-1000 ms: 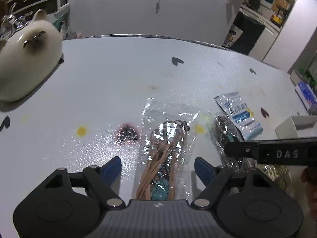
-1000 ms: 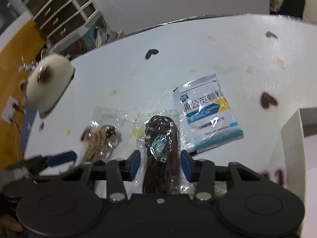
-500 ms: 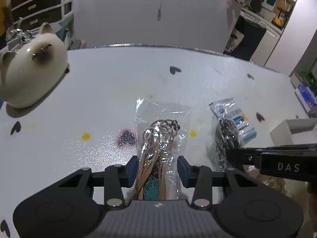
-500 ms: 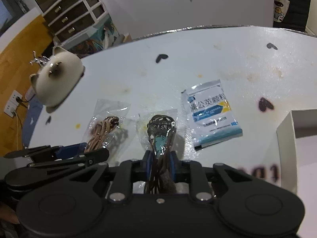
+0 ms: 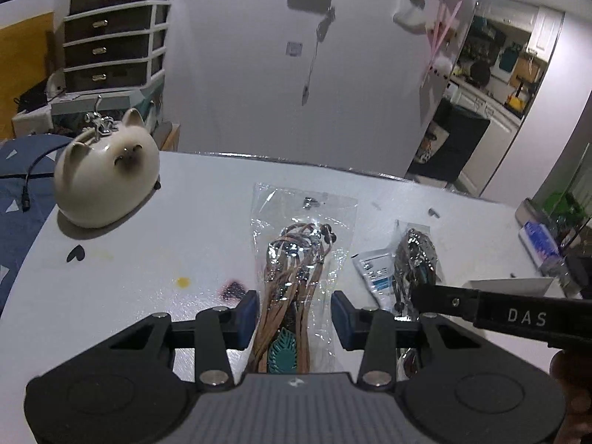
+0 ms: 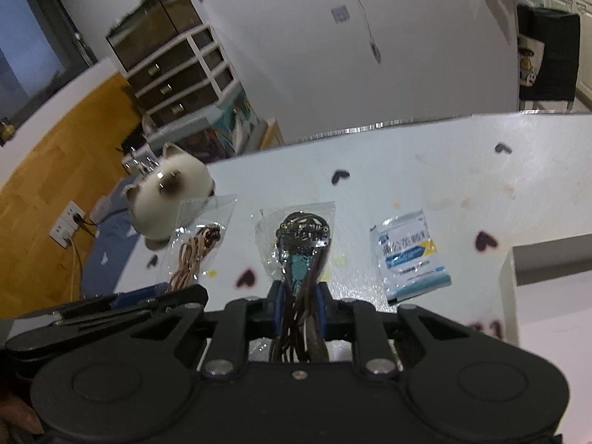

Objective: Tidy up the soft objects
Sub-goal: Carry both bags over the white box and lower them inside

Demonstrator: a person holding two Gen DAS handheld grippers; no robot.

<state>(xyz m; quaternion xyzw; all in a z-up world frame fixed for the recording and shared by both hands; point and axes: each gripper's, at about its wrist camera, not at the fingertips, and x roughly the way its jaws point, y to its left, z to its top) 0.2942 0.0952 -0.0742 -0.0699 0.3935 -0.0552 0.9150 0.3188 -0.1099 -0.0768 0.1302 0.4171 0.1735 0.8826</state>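
Up they come: since a moment ago you've raised both bags clear of the tabletop [image 5: 122, 255]. Your left gripper [image 5: 294, 314] has its fingers partly spread, pads at the edges of the clear bag of tan cords [image 5: 299, 259]. Your right gripper [image 6: 299, 305] is clamped tight on the clear bag of dark cords [image 6: 301, 244]. That blue-and-white sachet [image 6: 409, 255] lies flat beside it, with the cat-shaped holder [image 5: 107, 181] off to your left.
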